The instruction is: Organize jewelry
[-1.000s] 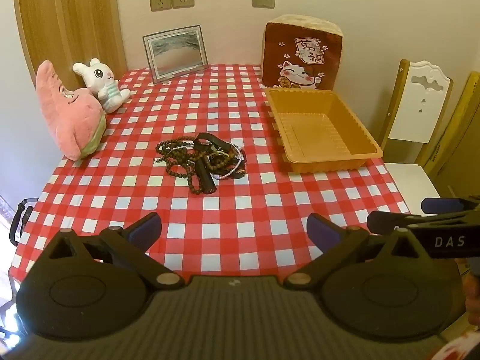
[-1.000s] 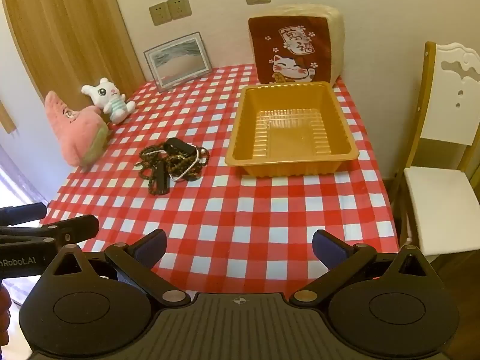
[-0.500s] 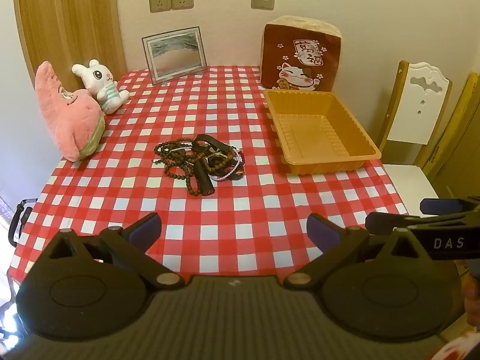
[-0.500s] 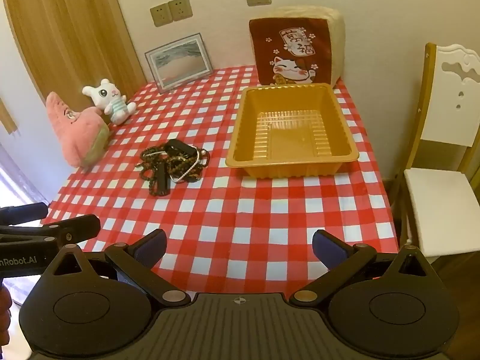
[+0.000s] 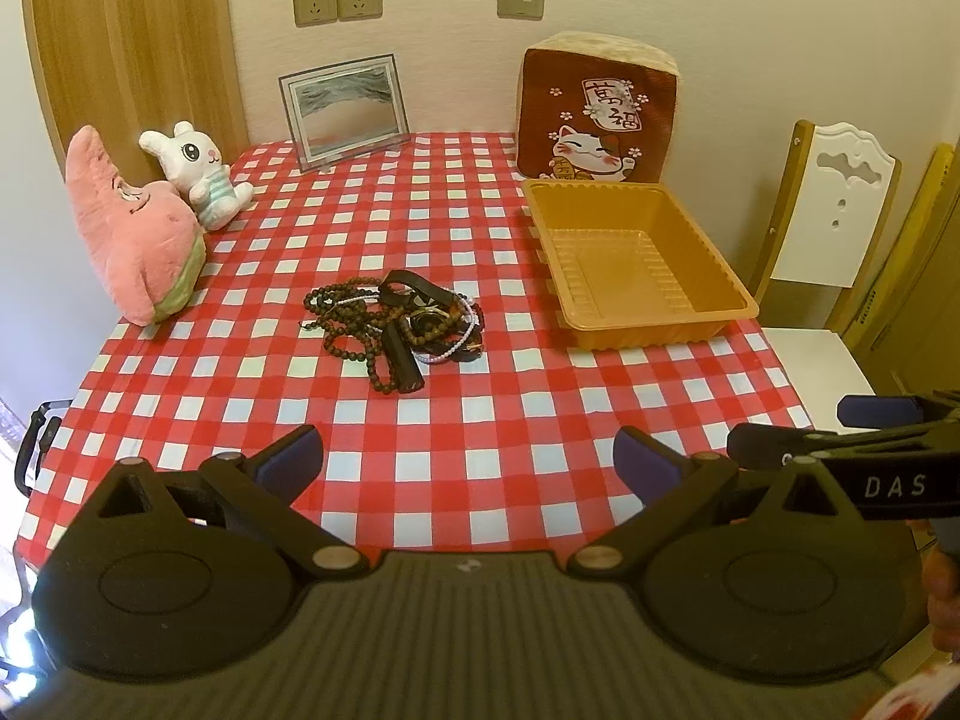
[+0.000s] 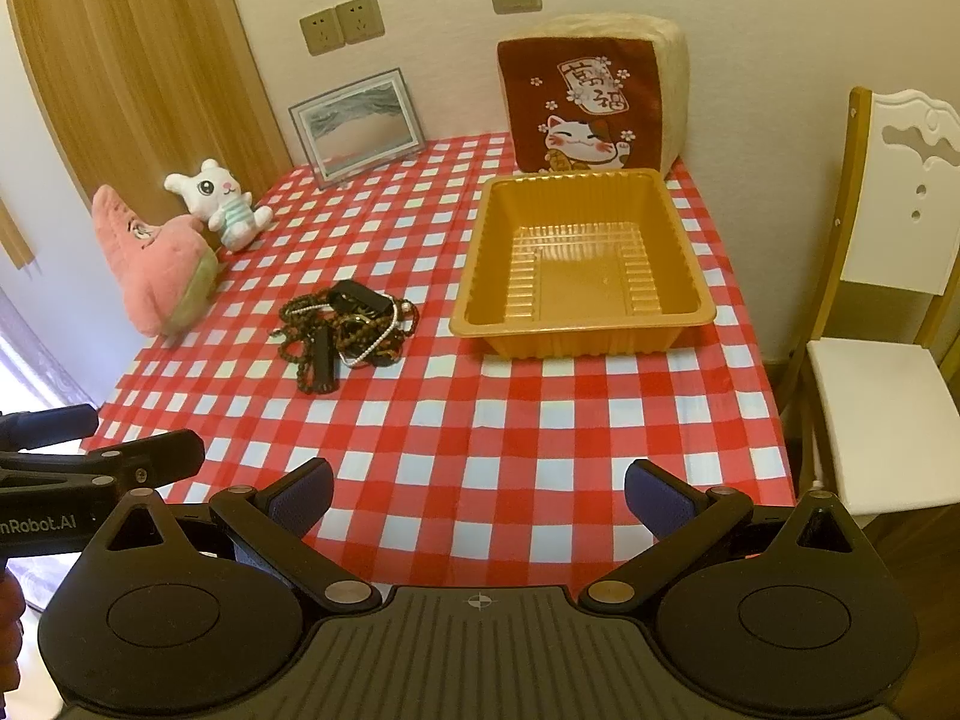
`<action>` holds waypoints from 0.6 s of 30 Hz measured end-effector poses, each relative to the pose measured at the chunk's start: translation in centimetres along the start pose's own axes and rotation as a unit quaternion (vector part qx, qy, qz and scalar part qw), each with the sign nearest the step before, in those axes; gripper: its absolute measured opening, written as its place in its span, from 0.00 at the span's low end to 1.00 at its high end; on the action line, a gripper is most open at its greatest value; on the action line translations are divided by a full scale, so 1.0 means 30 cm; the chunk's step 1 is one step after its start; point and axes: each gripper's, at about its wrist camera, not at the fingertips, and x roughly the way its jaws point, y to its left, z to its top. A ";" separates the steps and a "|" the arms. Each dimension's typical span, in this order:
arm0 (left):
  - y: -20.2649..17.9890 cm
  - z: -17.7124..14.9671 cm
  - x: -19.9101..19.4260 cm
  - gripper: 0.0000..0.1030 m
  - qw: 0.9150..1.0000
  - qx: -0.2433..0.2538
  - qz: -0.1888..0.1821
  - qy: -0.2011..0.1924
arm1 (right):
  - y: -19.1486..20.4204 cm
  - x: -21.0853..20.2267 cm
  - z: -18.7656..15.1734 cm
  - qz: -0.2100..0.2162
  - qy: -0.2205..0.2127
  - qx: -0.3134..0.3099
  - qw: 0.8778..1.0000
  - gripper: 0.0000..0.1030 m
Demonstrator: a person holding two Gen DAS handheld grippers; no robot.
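A tangled pile of jewelry, dark bead strands, a pearl strand and black bands, lies in the middle of the red-and-white checked table. An orange plastic tray stands to its right with nothing in it. My left gripper hovers open over the near table edge, well short of the pile. My right gripper is open too, near the front edge, in front of the tray. Each gripper shows from the side in the other's view: the right gripper, the left gripper.
A pink star plush and a white rabbit plush sit at the table's left edge. A framed picture and a lucky-cat cushion lean on the back wall. A white chair stands to the right.
Both views have shifted slightly, so the pile and tray sit a little lower in frame. Both grippers stay open and nothing on the table has moved.
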 end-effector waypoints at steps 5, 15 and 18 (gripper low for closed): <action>-0.015 0.007 -0.006 1.00 1.000 0.000 0.000 0.001 | 0.000 0.000 0.000 0.000 -0.001 0.000 1.000 1.00; -0.014 0.007 -0.006 1.00 1.000 0.000 0.000 0.000 | 0.002 -0.001 0.002 0.000 -0.001 0.000 1.000 1.00; -0.013 0.006 -0.006 1.00 1.000 0.000 0.000 0.000 | 0.002 -0.001 0.001 0.001 -0.001 0.000 1.000 1.00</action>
